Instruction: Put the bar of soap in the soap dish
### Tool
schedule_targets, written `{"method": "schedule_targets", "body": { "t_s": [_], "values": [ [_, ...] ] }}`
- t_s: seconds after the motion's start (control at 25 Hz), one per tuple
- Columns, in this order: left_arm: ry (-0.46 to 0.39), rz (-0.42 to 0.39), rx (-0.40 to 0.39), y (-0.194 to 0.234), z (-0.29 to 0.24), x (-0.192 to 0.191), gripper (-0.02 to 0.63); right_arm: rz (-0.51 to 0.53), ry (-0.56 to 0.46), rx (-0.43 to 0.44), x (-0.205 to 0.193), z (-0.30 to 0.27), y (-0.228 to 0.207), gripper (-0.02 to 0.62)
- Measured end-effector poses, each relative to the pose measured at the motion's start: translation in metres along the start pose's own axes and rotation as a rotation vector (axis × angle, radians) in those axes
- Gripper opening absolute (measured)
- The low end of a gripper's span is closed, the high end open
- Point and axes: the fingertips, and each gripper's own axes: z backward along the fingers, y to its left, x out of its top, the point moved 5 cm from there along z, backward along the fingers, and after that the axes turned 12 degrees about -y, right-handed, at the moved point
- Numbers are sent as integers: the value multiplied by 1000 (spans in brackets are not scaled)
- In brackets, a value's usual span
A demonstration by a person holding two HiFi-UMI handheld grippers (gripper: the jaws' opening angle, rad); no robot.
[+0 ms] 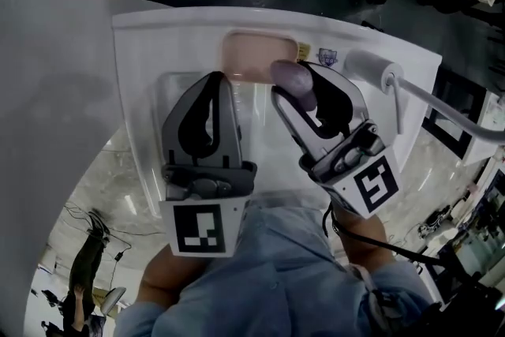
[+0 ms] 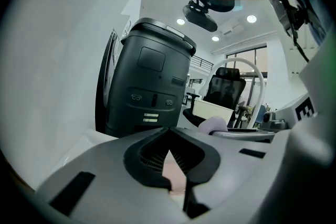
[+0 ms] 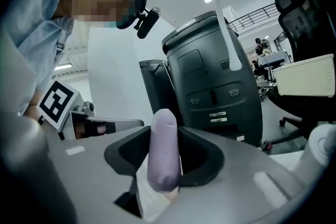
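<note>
In the head view a pale pink soap dish (image 1: 246,59) lies at the back of the white basin top (image 1: 146,67). My right gripper (image 1: 297,87) is shut on a purple bar of soap (image 1: 292,80), which stands on edge between the jaws just over the dish's right end. The right gripper view shows the soap (image 3: 163,149) upright in the jaws of that gripper (image 3: 165,136). My left gripper (image 1: 222,78) sits beside it to the left, shut and holding nothing, with its tip at the dish's near edge. In the left gripper view the jaw tips of the left gripper (image 2: 169,132) meet, and the soap (image 2: 214,124) shows at the right.
A white tap with a long curved spout (image 1: 388,78) stands at the basin's right. A small sticker (image 1: 327,56) sits behind the dish. A large dark machine (image 2: 149,81) stands beyond the basin, and an office chair (image 2: 227,89) is farther back.
</note>
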Motion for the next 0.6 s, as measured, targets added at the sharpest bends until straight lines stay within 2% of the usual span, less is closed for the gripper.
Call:
{"method": "schedule_targets", "body": {
  "t_s": [0.6],
  "values": [
    [48, 44, 59, 30, -10, -28, 5, 139, 175, 37, -55, -26, -9, 153]
  ]
}}
